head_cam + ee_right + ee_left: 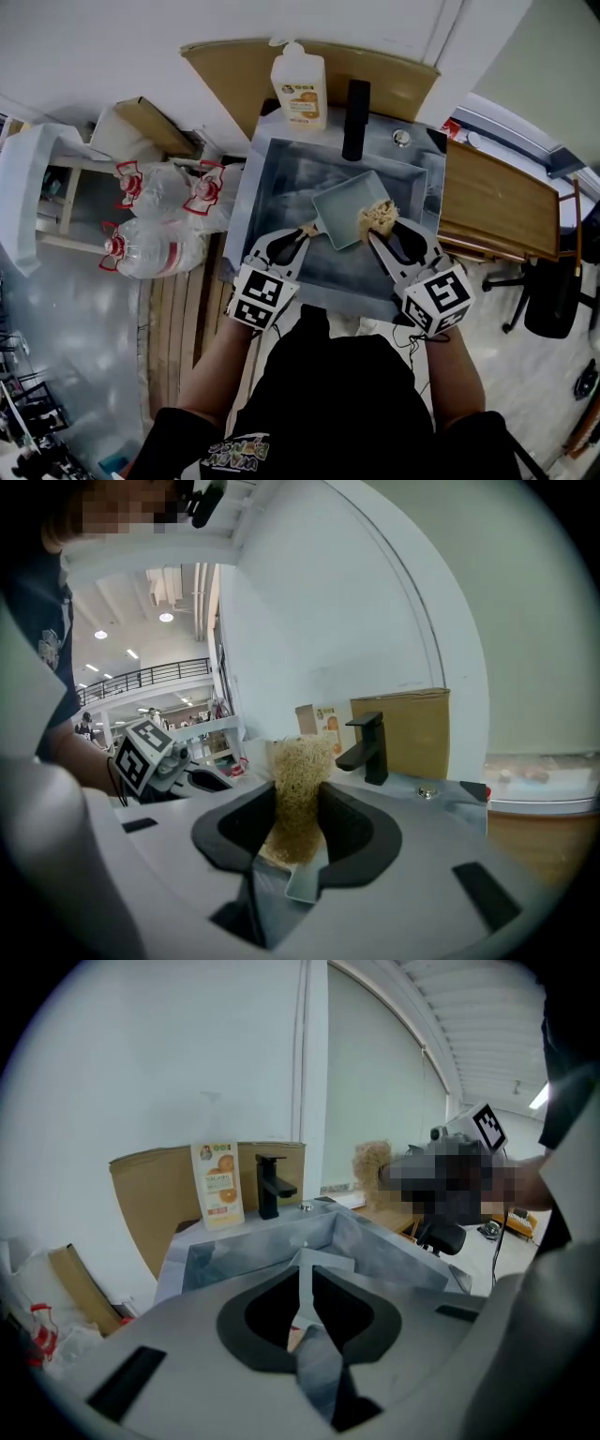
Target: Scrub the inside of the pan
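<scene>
A square grey-green pan (343, 208) lies tilted inside the steel sink (274, 178). My left gripper (306, 232) is at the pan's near-left corner, its pads against the thin brown-tipped handle (302, 1290), which runs straight up between the jaws of my left gripper (302, 1324) in the left gripper view. My right gripper (380, 231) is shut on a tan loofah scrubber (379, 217) that rests on the pan's right side. In the right gripper view the scrubber (298, 785) stands upright between the jaws of my right gripper (298, 829).
A black faucet (355, 120) and an orange-labelled soap bottle (300, 89) stand behind the sink, with cardboard (225, 64) against the wall. A wooden board (497, 208) lies to the right. Large water bottles (155, 225) sit on the floor to the left.
</scene>
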Demonstrator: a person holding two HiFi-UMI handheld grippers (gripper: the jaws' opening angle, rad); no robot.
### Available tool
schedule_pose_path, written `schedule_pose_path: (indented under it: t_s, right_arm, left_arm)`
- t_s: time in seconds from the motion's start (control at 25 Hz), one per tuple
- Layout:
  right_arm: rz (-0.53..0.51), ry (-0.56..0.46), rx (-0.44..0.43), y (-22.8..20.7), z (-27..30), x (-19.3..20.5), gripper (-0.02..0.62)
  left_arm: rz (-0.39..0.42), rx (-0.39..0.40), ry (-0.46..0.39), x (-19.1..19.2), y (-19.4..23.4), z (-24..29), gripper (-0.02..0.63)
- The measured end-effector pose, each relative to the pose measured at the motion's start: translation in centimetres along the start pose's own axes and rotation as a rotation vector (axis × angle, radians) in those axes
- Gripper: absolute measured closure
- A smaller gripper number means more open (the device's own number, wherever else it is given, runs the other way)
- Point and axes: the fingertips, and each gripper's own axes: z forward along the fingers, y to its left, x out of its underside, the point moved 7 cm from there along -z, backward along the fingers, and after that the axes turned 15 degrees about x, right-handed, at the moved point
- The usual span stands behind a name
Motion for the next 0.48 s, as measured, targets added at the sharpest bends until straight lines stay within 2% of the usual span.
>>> schedule_pose_path:
  t_s: [0.48]
  right_arm:
    - [0.032, 0.103, 0.054, 0.2, 4.7, 2.2, 0.448]
  left_arm:
    - [0.059, 0.16, 0.249, 4.5, 3.9, 4.6, 0.423]
